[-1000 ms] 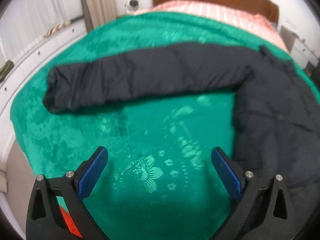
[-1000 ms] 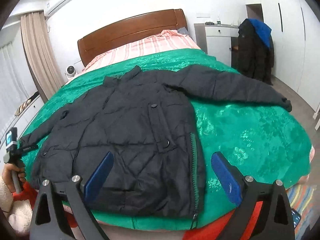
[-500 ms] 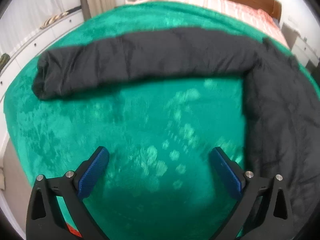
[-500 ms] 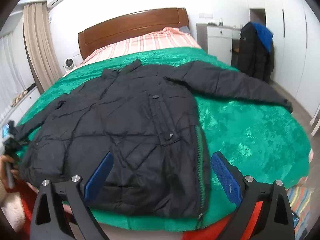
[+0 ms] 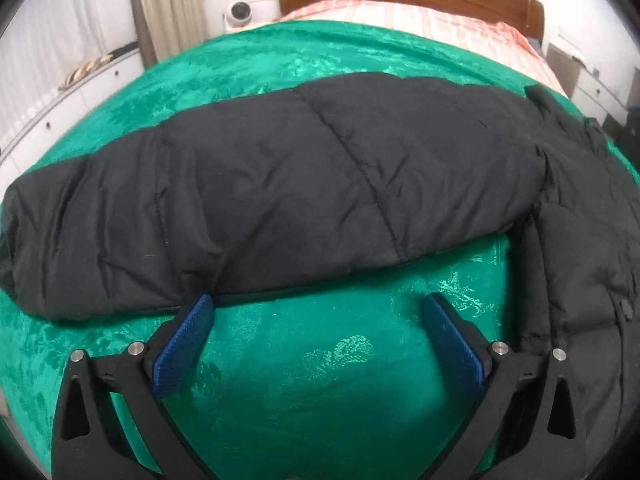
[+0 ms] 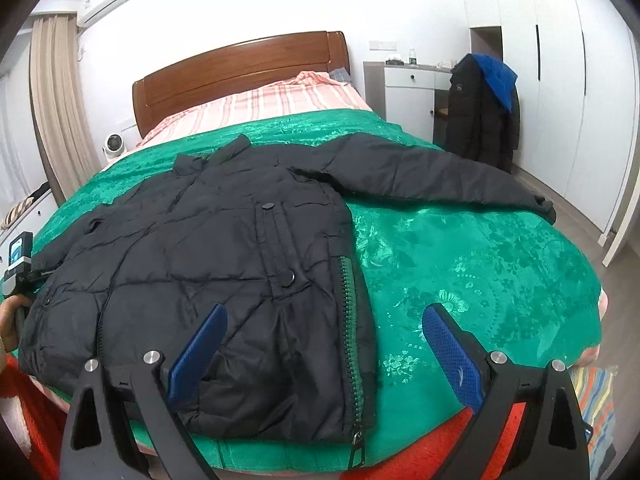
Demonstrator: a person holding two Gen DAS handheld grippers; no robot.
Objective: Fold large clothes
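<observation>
- Black jacket (image 6: 224, 240): puffy quilted shell with a matte nylon look, stitched into diamond panels. It lies flat, front up, on the green bedspread (image 6: 480, 264), collar toward 12 o'clock in the right wrist view.
- Front placket has two round dark snaps (image 6: 289, 278). A zipper with green tape (image 6: 349, 304) runs down the open edge to the hem at 6 o'clock.
- One sleeve (image 6: 440, 178) stretches out toward 3 o'clock, cuff near the bed edge.
- The other sleeve (image 5: 280, 200) fills the left wrist view as a fat padded tube running 9 to 3 o'clock, with shallow creases and seam lines across it.
- Left gripper (image 5: 316, 312): jaws spread wide, nothing between them. Blue textured pads (image 5: 182, 346); the left pad's tip sits right at the sleeve's lower edge, contact unclear.
- Right gripper (image 6: 324, 328): jaws wide apart, empty, hovering over the hem corner. Same blue dimpled pads on a black frame.
- Bedspread: shiny velvet-like fabric with an embossed floral pattern.
- Beyond it: pink striped bedding (image 6: 260, 104) and a glossy wooden headboard (image 6: 240, 68) at 12 o'clock.
- Dark coat with blue hood (image 6: 484, 108) hangs at 2 o'clock, by the white wardrobe (image 6: 560, 60).
- Person's hand (image 6: 12, 312) at 9 o'clock grips the other tool's handle.
</observation>
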